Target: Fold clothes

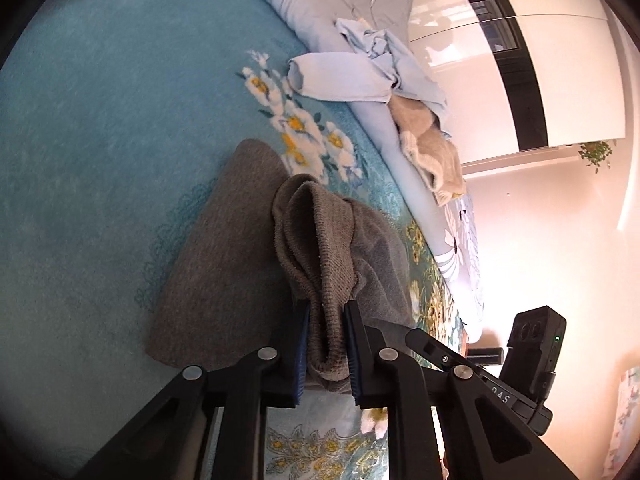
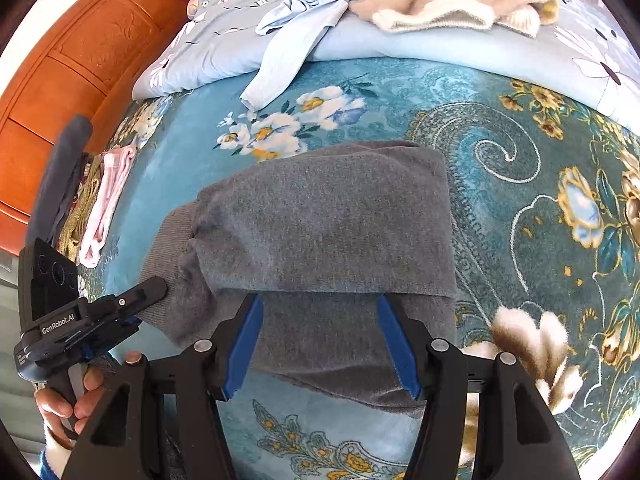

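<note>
Lying folded on the teal floral blanket [image 2: 380,92]: a grey sweater [image 2: 328,224], its ribbed hem bunched at the left edge; being pinched there by the left hand-held gripper [image 1: 326,344], clenched on a gathered fold of knit lifted clear of the blanket; seen from the right wrist view as a black tool [image 2: 100,312] gripped by a hand [image 2: 68,400]. Hovering over the sweater's near edge: the right hand-held gripper [image 2: 320,344], released, its 2 blue pads [image 2: 244,344] spread wide with grey knit showing between them, not pressing on the cloth. Resting further back on a pale blue quilt [image 2: 400,46]: a crumpled light blue shirt [image 2: 296,20] with 1 sleeve trailing onto the blanket; just beside it, a beige fleece garment [image 2: 452,0]. Lying near the wooden headboard [image 2: 60,68]: a pink garment [image 2: 108,204].
</note>
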The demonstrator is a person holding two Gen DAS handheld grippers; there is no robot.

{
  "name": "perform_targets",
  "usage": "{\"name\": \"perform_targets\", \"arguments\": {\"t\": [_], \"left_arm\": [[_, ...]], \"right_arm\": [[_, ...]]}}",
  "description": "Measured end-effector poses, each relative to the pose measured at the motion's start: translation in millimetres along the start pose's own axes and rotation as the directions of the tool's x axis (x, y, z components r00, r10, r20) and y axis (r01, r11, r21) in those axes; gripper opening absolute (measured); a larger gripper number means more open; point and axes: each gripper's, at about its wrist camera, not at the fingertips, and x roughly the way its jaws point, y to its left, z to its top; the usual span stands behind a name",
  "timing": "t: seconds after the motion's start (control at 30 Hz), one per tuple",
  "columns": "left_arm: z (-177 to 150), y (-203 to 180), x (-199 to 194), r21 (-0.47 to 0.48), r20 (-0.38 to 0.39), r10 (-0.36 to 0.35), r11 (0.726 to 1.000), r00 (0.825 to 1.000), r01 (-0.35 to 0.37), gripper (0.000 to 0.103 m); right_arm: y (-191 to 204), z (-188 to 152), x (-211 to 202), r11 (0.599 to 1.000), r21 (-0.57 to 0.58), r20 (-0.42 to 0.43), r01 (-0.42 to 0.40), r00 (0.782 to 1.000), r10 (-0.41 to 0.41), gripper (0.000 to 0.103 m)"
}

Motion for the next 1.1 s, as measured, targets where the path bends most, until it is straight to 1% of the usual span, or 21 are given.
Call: {"name": "perform_targets", "arguments": {"t": [0.1, 0.13, 0.17, 0.2, 0.27, 0.33, 0.4, 0.5, 0.57, 0.63, 0.7, 0.8, 0.87, 0.9, 0.93, 1.0, 1.03, 1.07, 1.1], "left_arm": [[7.7, -9.5, -18.1, 0.032, 0.102, -0.055, 0.998, 0.993, 0.052, 0.015], [9.5, -10.1, -23.1, 0.033, 0.127, -0.046, 0.999, 0.991, 0.042, 0.015], [11.0, -7.5, -25.4, 0.026, 0.138, -0.014, 1.0, 0.99, 0.011, 0.015], [11.7, 0.7, -26.3, -0.006, 0.138, 0.026, 1.0, 0.99, -0.025, 0.015], [13.3, 23.5, -25.3, -0.109, 0.119, 0.091, 0.991, 0.989, -0.078, 0.015], [14.0, 40.0, -22.1, -0.181, 0.099, 0.111, 0.979, 0.989, -0.092, 0.015], [13.7, 36.1, -20.5, -0.158, 0.108, 0.111, 0.983, 0.988, -0.093, 0.015], [12.8, 27.1, -26.6, -0.118, 0.145, 0.099, 0.99, 0.985, -0.082, 0.015], [13.5, 32.2, -25.7, -0.14, 0.127, 0.138, 0.983, 0.982, -0.12, 0.015], [13.4, 47.7, -14.8, -0.202, 0.063, 0.182, 0.965, 0.981, -0.166, 0.015], [13.5, 55.9, -6.6, -0.233, 0.023, 0.208, 0.952, 0.978, -0.197, 0.015], [12.1, 56.6, -5.2, -0.235, 0.014, 0.211, 0.951, 0.977, -0.202, 0.016], [11.3, 59.0, -6.1, -0.253, 0.013, 0.195, 0.949, 0.981, -0.186, 0.021], [10.9, 61.4, -8.8, -0.274, 0.022, 0.171, 0.949, 0.985, -0.158, 0.021], [10.9, 64.0, -13.8, -0.297, 0.044, 0.142, 0.947, 0.989, -0.123, 0.023], [11.6, 69.1, -26.9, -0.342, 0.106, 0.1, 0.938, 0.989, -0.058, 0.036], [12.3, 71.2, -33.2, -0.357, 0.14, 0.084, 0.933, 0.987, -0.029, 0.04], [13.5, 73.0, -38.1, -0.365, 0.168, 0.077, 0.931, 0.983, -0.011, 0.051], [14.7, 74.6, -40.1, -0.372, 0.182, 0.079, 0.928, 0.98, -0.005, 0.059]], "right_arm": [[-0.7, 0.6, -3.3, 1.0, 0.006, 0.01, -0.011, 1.0, 0.011, 0.061], [-0.7, 1.3, -5.5, 1.0, 0.004, 0.018, -0.017, 1.0, 0.017, 0.061], [-0.6, 2.1, -7.7, 1.0, 0.001, 0.026, -0.023, 0.999, 0.023, 0.061], [-0.4, 2.8, -9.2, 1.0, -0.003, 0.034, -0.024, 0.999, 0.024, 0.061], [0.3, 4.2, -7.4, 1.0, -0.009, 0.033, -0.021, 0.999, 0.021, 0.061], [0.7, 4.6, -3.4, 1.0, -0.008, 0.023, -0.019, 1.0, 0.02, 0.061], [2.9, 4.4, 0.0, 1.0, -0.011, 0.015, -0.015, 1.0, 0.015, 0.061], [6.8, 5.2, 2.1, 1.0, -0.03, 0.015, 0.001, 1.0, -0.001, 0.061], [6.1, 6.5, 1.2, 0.999, -0.027, 0.027, -0.019, 0.999, 0.02, 0.061], [5.3, 7.6, 1.0, 0.999, -0.024, 0.035, -0.044, 0.998, 0.045, 0.061], [7.8, 7.6, 7.7, 0.999, -0.035, 0.018, -0.03, 0.999, 0.031, 0.061], [11.5, 5.8, 18.9, 0.998, -0.06, -0.002, 0.004, 1.0, -0.004, 0.061], [13.5, 4.2, 27.5, 0.996, -0.082, -0.021, 0.035, 0.999, -0.037, 0.062], [14.2, 3.6, 31.1, 0.995, -0.092, -0.03, 0.048, 0.998, -0.051, 0.062], [13.2, 3.4, 29.7, 0.995, -0.092, -0.026, 0.038, 0.999, -0.041, 0.062], [11.4, 3.0, 27.0, 0.996, -0.091, -0.019, 0.018, 1.0, -0.02, 0.062], [10.2, 2.8, 25.2, 0.996, -0.09, -0.014, 0.007, 1.0, -0.008, 0.062], [6.0, 2.7, 17.6, 0.997, -0.074, 0.01, -0.029, 1.0, 0.03, 0.062], [-1.0, 3.3, 10.3, 0.997, -0.051, 0.036, -0.059, 0.997, 0.061, 0.062]]}}
